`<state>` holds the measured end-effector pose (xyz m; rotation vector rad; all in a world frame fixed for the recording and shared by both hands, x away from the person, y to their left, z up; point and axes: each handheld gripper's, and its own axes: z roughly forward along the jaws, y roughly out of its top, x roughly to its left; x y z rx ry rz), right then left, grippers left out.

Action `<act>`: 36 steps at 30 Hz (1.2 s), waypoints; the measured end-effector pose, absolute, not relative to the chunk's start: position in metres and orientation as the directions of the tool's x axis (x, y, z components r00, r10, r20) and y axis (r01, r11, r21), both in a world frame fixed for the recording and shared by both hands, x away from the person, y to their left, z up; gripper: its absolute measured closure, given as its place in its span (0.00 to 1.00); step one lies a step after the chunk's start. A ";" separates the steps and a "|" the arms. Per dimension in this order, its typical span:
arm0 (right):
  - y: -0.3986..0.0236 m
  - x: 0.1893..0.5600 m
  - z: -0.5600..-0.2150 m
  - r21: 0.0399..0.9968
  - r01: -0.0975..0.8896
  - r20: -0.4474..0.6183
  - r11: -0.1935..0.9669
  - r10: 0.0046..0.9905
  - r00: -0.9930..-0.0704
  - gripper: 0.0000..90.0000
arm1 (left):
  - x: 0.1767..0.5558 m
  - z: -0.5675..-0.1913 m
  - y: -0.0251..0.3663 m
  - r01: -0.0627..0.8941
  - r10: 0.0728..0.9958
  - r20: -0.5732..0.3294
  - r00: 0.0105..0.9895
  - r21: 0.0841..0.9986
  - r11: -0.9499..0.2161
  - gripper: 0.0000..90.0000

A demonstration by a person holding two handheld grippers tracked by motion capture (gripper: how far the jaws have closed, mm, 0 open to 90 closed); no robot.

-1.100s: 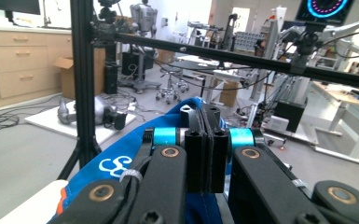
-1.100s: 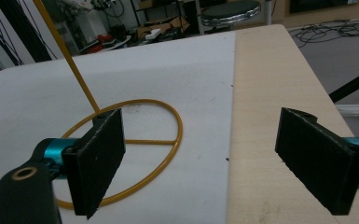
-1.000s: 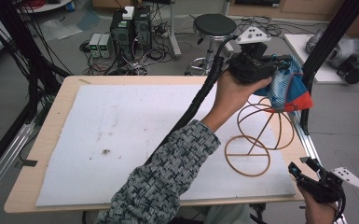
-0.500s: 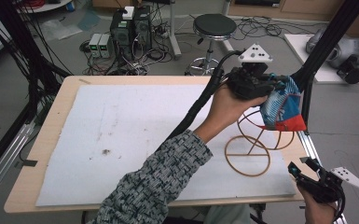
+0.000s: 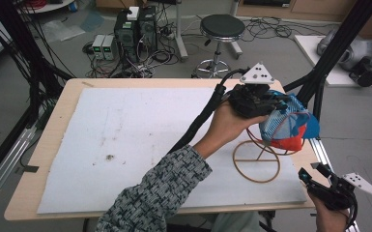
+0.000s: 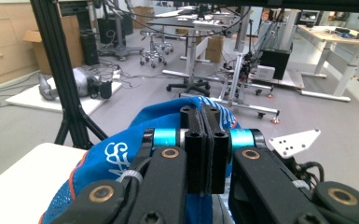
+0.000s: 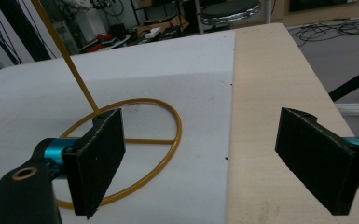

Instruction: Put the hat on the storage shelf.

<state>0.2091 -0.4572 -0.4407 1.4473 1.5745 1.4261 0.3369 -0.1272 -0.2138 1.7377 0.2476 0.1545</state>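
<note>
— What has the left claw got?
— Its jaws are clamped on a blue and red cap, held above the gold wire stand near the counter's right edge.
— And the right claw?
— Spread wide, holding nothing, at the near right corner beside the stand's ring.

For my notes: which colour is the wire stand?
Golden yellow wire stand, best in the right gripper view.

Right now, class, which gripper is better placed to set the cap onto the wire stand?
Left. The left gripper is shut on the cap, holding it right at the top of the stand. The right gripper waits open at the table's near corner.
</note>
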 end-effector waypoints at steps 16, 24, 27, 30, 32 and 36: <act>-0.457 0.211 -0.441 0.936 0.321 0.235 -0.142 0.933 -0.272 0.17 | 0.324 -0.237 -0.129 0.046 0.227 0.002 0.974 0.977 -0.208 0.98; -0.457 0.211 -0.442 0.936 0.320 0.236 -0.144 0.933 -0.273 0.17 | 0.320 -0.245 -0.134 0.026 0.223 0.021 0.975 0.978 -0.206 0.98; -0.457 0.211 -0.442 0.936 0.321 0.238 -0.145 0.932 -0.273 0.17 | 0.318 -0.248 -0.133 0.008 0.217 0.036 0.975 0.980 -0.199 0.98; -0.458 0.211 -0.442 0.937 0.319 0.234 -0.141 0.933 -0.275 0.17 | 0.316 -0.249 -0.133 -0.005 0.221 0.049 0.974 0.980 -0.198 0.98; -0.457 0.211 -0.441 0.936 0.325 0.227 -0.133 0.936 -0.270 0.17 | 0.316 -0.250 -0.133 -0.007 0.219 0.049 0.974 0.981 -0.193 0.98; -0.457 0.211 -0.442 0.937 0.323 0.226 -0.131 0.935 -0.275 0.17 | 0.318 -0.249 -0.133 0.002 0.222 0.039 0.974 0.984 -0.181 0.98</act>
